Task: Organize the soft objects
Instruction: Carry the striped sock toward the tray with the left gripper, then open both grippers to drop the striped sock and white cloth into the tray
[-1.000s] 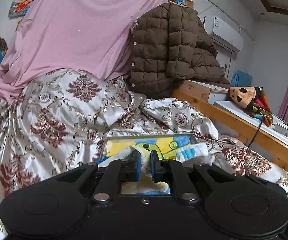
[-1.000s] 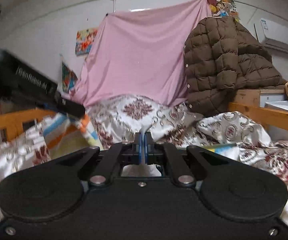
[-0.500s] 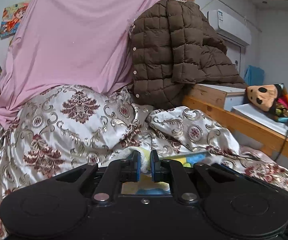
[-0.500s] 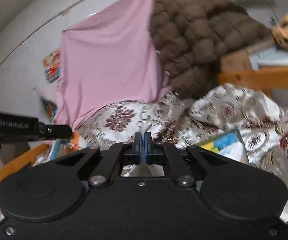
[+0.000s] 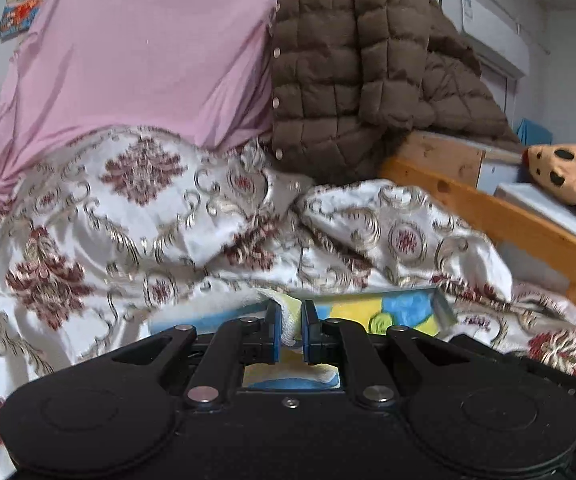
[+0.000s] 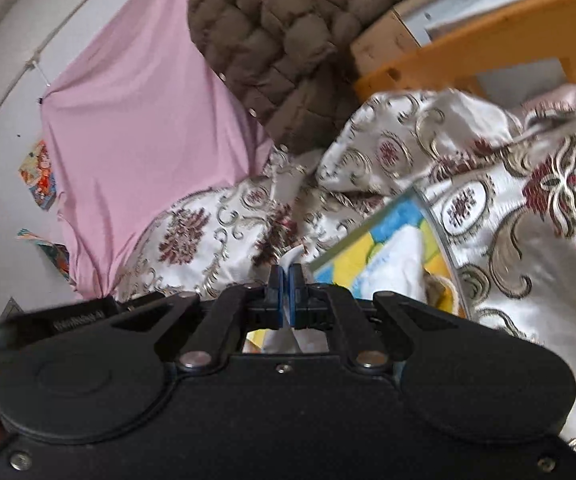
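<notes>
A towel [image 5: 392, 312] printed in yellow, blue and white hangs stretched between both grippers, just above the floral satin bedspread [image 5: 128, 220]. My left gripper [image 5: 290, 314] is shut on a thick fold of it, the white terry bulging between the blue pads. The right gripper [image 6: 287, 276] is shut on a thin white edge of the same towel [image 6: 392, 248], which spreads away to its right. This view is rolled over, so the bed looks tilted. The left gripper's black body [image 6: 76, 314] shows at the left edge of the right wrist view.
Behind the bedspread [image 6: 508, 208] hang a pink sheet [image 5: 148, 60] and a brown quilted jacket [image 5: 368, 80]. A wooden bed frame [image 5: 508, 220] runs along the right, with a plush toy [image 5: 560, 172] on the ledge beyond it. An air conditioner [image 5: 492, 36] sits high on the wall.
Both grippers have carried the towel closer to the bed and lower. The right gripper has rolled, so its view now tilts. Both grips are unchanged.
</notes>
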`<state>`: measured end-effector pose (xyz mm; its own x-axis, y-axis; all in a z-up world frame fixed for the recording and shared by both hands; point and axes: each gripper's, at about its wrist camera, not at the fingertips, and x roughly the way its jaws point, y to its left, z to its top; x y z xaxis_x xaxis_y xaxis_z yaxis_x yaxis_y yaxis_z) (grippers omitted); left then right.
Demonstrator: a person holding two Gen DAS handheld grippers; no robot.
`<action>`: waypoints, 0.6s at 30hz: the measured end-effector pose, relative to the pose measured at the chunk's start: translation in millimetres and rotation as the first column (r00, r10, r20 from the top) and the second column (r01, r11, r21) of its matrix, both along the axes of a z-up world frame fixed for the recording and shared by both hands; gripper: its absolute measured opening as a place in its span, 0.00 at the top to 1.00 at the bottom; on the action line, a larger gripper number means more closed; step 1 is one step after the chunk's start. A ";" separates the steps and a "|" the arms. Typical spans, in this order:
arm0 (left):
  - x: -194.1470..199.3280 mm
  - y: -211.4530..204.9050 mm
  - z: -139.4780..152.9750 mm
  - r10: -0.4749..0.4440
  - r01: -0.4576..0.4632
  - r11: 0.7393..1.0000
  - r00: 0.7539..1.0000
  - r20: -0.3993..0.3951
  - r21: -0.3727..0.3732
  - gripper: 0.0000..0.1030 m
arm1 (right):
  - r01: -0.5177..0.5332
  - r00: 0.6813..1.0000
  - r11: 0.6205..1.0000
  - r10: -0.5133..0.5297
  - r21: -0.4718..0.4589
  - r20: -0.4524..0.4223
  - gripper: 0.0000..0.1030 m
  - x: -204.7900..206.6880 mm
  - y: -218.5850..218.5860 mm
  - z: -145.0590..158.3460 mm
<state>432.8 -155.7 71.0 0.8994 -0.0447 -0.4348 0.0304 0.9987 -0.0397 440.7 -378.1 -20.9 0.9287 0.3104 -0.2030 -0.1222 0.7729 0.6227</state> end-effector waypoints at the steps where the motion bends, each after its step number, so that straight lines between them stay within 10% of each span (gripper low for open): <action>1: 1.8 0.2 -6.2 0.002 -0.002 1.000 1.000 -0.013 -0.003 0.90 | -0.001 1.000 1.000 0.001 0.003 -0.012 1.00 2.2 -0.3 -2.4; 18: 13.4 4.0 -79.2 0.018 -0.018 1.000 0.976 -0.216 0.002 0.90 | -0.012 0.982 0.999 0.006 -0.032 -0.186 1.00 34.3 -0.9 -38.5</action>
